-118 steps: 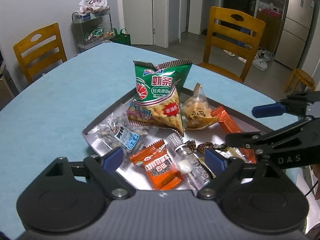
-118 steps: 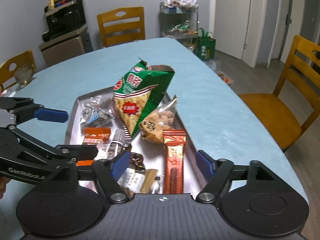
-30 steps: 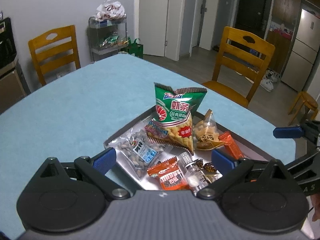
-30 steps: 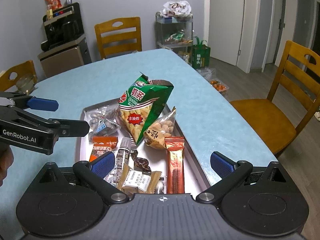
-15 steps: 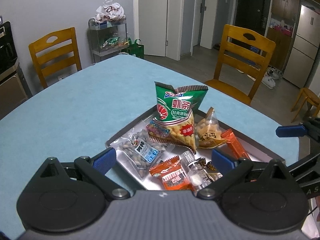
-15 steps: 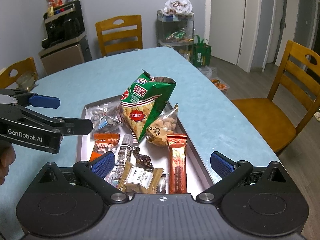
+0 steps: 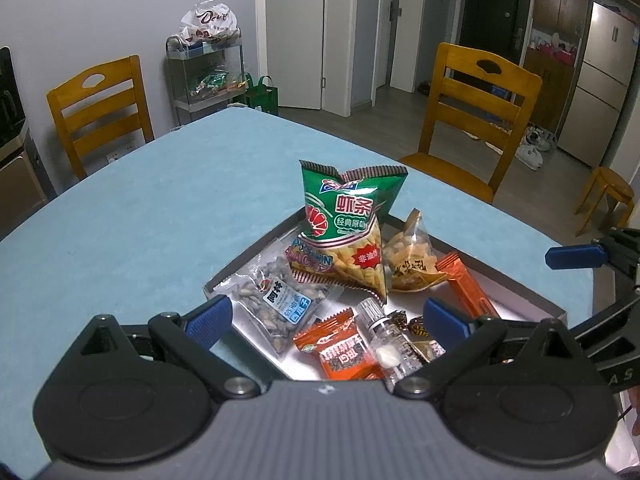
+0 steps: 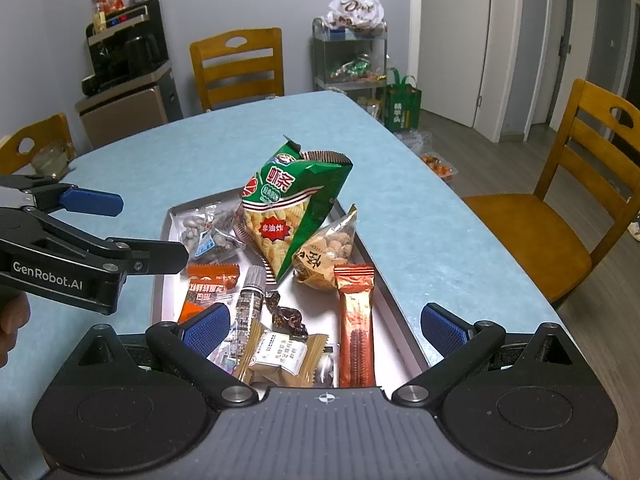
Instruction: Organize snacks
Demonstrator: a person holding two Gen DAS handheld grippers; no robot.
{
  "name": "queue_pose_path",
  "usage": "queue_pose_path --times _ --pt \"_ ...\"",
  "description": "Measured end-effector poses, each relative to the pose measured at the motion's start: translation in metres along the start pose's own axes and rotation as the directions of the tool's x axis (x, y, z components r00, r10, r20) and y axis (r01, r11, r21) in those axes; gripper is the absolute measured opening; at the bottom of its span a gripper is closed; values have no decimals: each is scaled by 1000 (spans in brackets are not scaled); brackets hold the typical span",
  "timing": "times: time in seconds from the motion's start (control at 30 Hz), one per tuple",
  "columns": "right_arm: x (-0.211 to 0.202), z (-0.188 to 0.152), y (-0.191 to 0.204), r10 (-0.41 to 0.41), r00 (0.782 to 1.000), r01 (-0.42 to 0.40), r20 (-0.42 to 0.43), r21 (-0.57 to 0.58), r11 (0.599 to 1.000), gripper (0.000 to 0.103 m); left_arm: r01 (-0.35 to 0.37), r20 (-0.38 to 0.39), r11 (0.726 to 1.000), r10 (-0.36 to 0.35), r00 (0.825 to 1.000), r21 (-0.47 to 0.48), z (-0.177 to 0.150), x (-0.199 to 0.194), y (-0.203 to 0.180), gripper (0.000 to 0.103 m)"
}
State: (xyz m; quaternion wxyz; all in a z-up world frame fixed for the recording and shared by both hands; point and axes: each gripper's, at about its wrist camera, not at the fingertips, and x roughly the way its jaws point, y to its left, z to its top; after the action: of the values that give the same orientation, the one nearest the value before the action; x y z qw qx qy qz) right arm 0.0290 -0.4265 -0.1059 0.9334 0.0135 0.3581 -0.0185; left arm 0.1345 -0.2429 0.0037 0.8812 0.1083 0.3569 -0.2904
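Right wrist view: green chip bag (image 8: pixel 296 208) upright, puffy, top crinkled, in tray (image 8: pixel 158 280) w/ other snacks; both grippers' jaws spread, empty.

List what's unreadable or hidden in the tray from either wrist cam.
- Tray near edge: both views, hidden behind each gripper's body.
- Tan packet lower part: right wrist view, cut off by the gripper body.
- Wrapped candies: left wrist view, too small to identify.
- Nut bag: right wrist view, partly behind the green chip bag.

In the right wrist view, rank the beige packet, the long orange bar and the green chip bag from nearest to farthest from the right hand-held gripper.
1. Beige packet, tray's near end, between the fingers.
2. Long orange bar, along the right rim.
3. Green chip bag, upright mid-tray.
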Motion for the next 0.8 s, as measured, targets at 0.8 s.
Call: queue_pose_path --times 0.8 --pt "0 0 0 -8 1000 8 -5 -1 1000 103 21 -4 999 -21 1000 38 2 5 -7 103"
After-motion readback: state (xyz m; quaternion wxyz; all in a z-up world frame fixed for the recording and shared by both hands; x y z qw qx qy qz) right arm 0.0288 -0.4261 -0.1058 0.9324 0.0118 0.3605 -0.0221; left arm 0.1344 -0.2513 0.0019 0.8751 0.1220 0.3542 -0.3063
